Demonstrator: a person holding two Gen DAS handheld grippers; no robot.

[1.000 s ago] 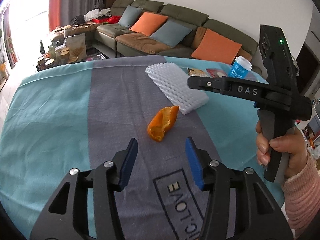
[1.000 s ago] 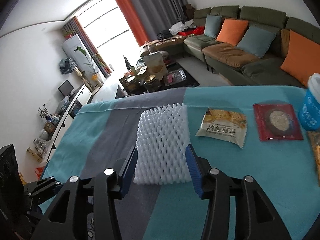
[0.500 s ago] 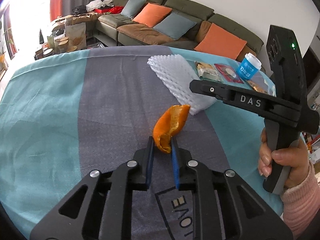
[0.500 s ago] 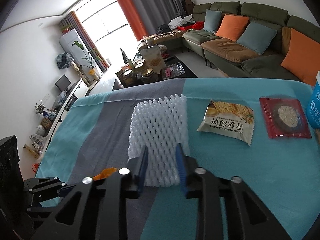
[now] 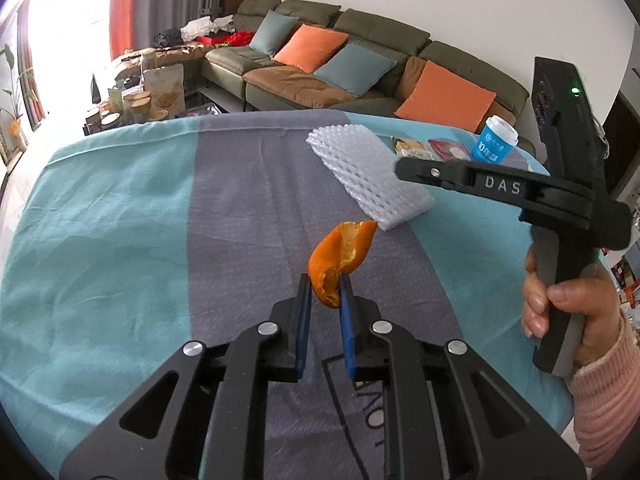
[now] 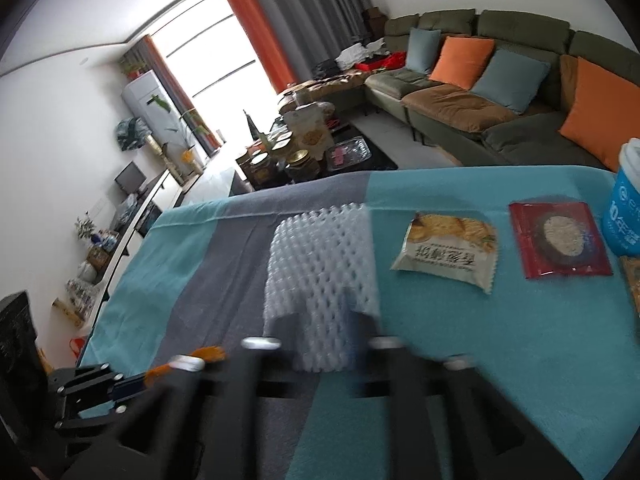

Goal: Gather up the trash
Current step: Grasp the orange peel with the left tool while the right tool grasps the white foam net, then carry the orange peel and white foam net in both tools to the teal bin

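We read "DAS" in pale letters on the arm of the right gripper [image 5: 404, 170], seen from the left wrist, and a green light glows on its upright body. The blue cup [image 5: 494, 145] carries white print we cannot make out, and the dark lettering woven into the grey stripe of the table [image 5: 120, 216] cloth is cut off by the left gripper [image 5: 323, 285].

The left gripper's blue fingers [image 5: 303, 304] are clamped on the near end of the orange peel [image 5: 340, 258]. Its long axis runs away from the camera and up to the right, its pointed tip toward the white foam net [image 5: 368, 172].

Only the right wrist view shows the cracker packet [image 6: 448, 250], with printed characters we cannot read, and the red packet [image 6: 560, 242] face-on; it also shows the window and orange curtains. There the right gripper [image 6: 322, 344] is smeared by motion; its fingers have just been opening, astride the near edge of the foam net, and we cannot tell whether they press it. A hand [image 5: 568, 308] in a pink sleeve holds the right gripper's handle.
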